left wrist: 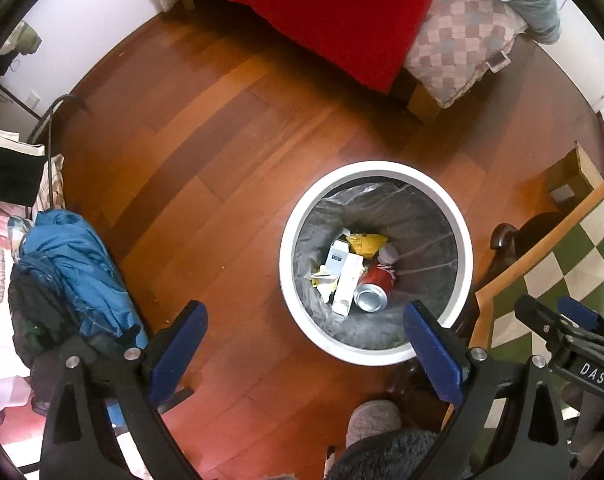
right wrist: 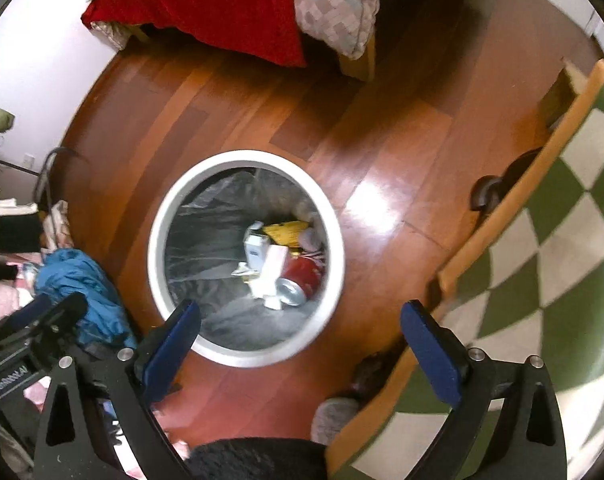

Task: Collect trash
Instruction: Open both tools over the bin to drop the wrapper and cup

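A round white trash bin (left wrist: 376, 168) with a clear liner stands on the wooden floor; it also shows in the right wrist view (right wrist: 246, 158). Inside lie a red soda can (left wrist: 376, 286), white cartons (left wrist: 348, 280) and a yellow wrapper (left wrist: 366, 242). The can also shows in the right wrist view (right wrist: 300, 280). My left gripper (left wrist: 306, 344) is open and empty, held above the bin's near left side. My right gripper (right wrist: 302, 344) is open and empty, above the bin's near right edge. The right gripper's body shows at the right of the left view (left wrist: 574, 332).
A bed with a red blanket (left wrist: 334, 8) and a checked quilt (left wrist: 462, 32) stands at the back. A blue garment pile (left wrist: 78, 268) lies at the left. A green-and-white checked rug (right wrist: 542, 240) lies at the right. A small cardboard box (left wrist: 570, 176) sits by it.
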Demonstrator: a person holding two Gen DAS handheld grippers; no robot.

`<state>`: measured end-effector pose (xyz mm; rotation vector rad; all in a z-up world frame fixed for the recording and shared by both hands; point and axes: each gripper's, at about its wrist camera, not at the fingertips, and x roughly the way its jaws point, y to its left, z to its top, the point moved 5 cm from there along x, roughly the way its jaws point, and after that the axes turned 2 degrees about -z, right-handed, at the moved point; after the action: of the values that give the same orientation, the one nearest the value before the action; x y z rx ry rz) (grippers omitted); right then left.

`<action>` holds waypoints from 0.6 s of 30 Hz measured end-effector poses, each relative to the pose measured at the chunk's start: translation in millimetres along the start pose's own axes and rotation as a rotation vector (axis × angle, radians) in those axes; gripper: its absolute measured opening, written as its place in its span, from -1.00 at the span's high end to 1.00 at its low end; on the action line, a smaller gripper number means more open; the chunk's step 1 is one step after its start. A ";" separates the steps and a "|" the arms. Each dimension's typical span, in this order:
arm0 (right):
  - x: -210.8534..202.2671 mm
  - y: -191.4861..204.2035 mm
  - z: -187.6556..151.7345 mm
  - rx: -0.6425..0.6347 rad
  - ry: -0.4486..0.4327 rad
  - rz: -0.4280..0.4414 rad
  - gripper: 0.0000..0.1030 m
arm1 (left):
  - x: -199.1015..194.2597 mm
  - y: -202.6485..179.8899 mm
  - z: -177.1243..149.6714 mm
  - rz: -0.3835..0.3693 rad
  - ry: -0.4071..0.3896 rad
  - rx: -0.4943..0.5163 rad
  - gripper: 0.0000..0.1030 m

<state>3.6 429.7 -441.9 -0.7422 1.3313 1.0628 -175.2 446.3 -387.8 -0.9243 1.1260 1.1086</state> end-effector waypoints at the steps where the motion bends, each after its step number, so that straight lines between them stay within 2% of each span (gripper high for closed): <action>1: -4.3 -0.9 -3.7 -0.001 -0.004 -0.016 -0.96 | -2.1 -0.7 -0.8 0.002 -0.004 0.003 -0.94; 7: -33.2 -2.1 -22.7 -0.012 -0.040 -0.054 -0.96 | -32.1 -5.1 -7.9 0.003 -0.056 0.018 -0.94; 11: -58.1 -1.8 -33.0 -0.010 -0.082 -0.038 -0.96 | -56.9 -7.9 -12.9 0.020 -0.107 0.039 -0.94; 18: -112.3 -2.3 -50.7 -0.013 -0.174 -0.015 -0.97 | -110.4 -10.9 -24.9 0.007 -0.199 0.064 -0.94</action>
<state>-5.5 362.3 -339.1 -0.6527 1.1693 1.0989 -176.8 398.5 -284.5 -0.7435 0.9964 1.1371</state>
